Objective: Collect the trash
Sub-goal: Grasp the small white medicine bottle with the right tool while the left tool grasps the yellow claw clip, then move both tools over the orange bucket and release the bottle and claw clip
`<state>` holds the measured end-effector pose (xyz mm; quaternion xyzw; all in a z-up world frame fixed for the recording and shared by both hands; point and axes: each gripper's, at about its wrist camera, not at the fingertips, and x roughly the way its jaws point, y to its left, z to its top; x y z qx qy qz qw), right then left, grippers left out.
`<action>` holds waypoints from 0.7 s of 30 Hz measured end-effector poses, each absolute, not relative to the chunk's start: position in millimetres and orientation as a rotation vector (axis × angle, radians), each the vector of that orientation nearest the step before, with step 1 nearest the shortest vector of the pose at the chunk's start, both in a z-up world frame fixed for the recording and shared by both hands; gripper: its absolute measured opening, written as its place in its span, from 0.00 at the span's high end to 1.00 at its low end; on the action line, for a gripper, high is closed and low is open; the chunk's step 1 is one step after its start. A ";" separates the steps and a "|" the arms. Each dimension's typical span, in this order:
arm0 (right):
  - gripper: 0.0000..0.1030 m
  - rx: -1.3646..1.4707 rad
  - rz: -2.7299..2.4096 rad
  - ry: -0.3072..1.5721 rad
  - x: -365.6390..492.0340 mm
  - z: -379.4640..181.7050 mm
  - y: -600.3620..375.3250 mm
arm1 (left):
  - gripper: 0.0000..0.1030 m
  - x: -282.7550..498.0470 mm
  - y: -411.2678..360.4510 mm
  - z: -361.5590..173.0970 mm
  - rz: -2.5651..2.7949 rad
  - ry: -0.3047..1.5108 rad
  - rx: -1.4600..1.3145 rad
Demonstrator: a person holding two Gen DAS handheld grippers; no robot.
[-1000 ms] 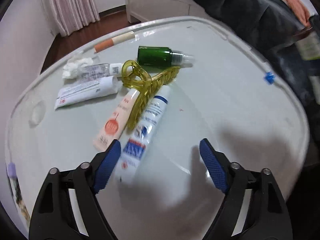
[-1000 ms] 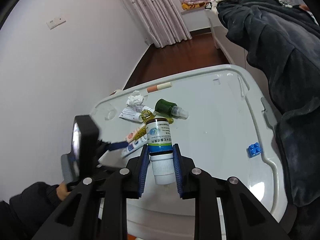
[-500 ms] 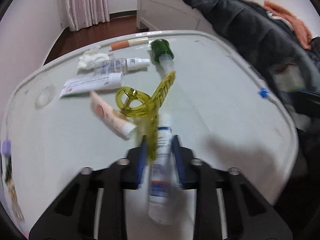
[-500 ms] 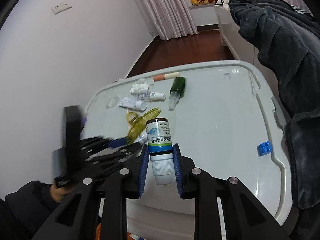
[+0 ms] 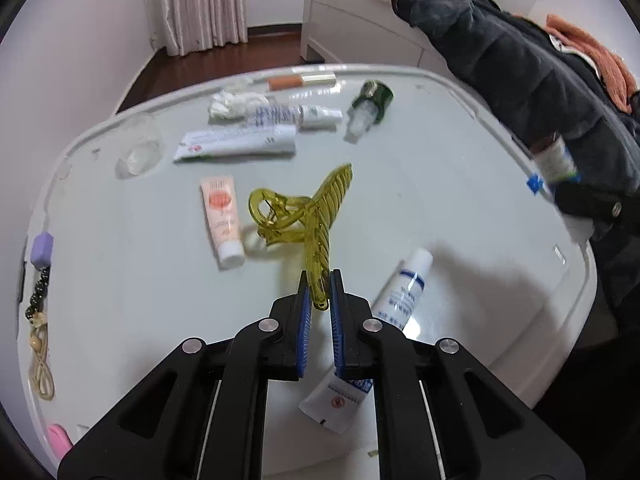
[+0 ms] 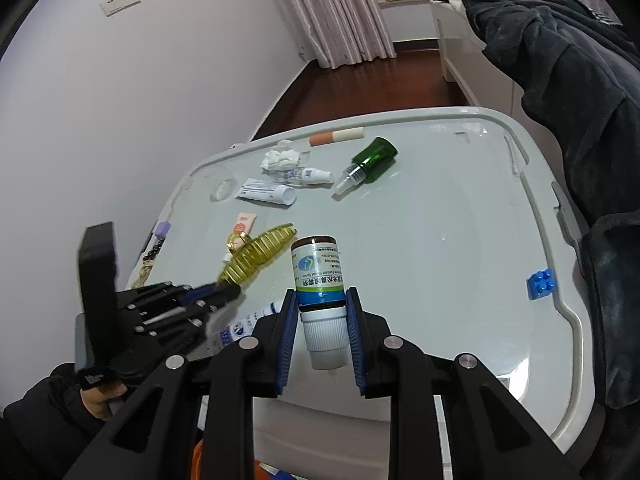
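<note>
Translucent yellow-green plastic marks the hair claw clip [image 5: 308,216], whose toothed end is pinched between the blue pads of the left gripper [image 5: 319,304]; the clip is tilted up off the white tabletop [image 5: 460,200], its looped handle end reaching forward. Below and right of those jaws a white tube with blue print [image 5: 400,292] lies flat on the tabletop, its lettering too small to read, a red round mark near its crimped end. The right gripper [image 6: 322,312] has its jaws closed on a small brown medicine bottle [image 6: 320,280], white ribbed cap toward the camera; its white, green and blue label carries Chinese characters and a line of small Latin print that cannot be made out. A peach tube with an orange emblem [image 5: 222,216] lies just left of the clip. Farther back lie a white tube with a red logo [image 5: 236,144], a small clear spray bottle with blue print [image 5: 292,114], crumpled white tissue [image 5: 232,104], a green glass spray bottle [image 5: 370,104] on its side, and an orange-and-white stick [image 5: 300,80] near the far rim. A blue toy brick [image 6: 541,283] sits at the tabletop's right edge. In the right wrist view, the left gripper reaches in low from the left, held by a dark-sleeved hand [image 6: 98,398].
</note>
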<state>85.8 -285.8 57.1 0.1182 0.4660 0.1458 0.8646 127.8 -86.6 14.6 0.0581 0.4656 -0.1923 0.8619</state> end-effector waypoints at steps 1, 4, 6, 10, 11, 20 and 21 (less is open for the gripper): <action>0.76 0.248 0.303 0.977 86.0 57.1 -286.5 | 0.92 126.4 -84.4 19.8 -0.397 0.958 0.116; 0.76 0.238 0.306 0.971 84.7 58.1 -286.5 | 0.92 123.7 -75.6 42.9 -0.392 0.904 0.090; 0.76 0.231 0.315 0.966 82.3 60.7 -284.8 | 0.92 117.3 -69.6 60.5 -0.387 0.875 0.084; 0.76 0.253 0.357 0.948 58.1 73.6 -275.5 | 0.92 87.5 -61.2 96.3 -0.383 0.823 0.105; 0.76 0.251 0.375 0.946 47.9 77.8 -270.9 | 0.92 73.7 -58.1 107.0 -0.387 0.813 0.111; 0.76 0.137 0.493 0.938 -60.7 104.4 -222.8 | 0.92 -60.6 -48.6 121.2 -0.432 0.858 0.176; 0.76 0.130 0.496 0.942 -71.2 103.1 -219.3 | 0.92 -72.4 -47.3 115.5 -0.425 0.873 0.179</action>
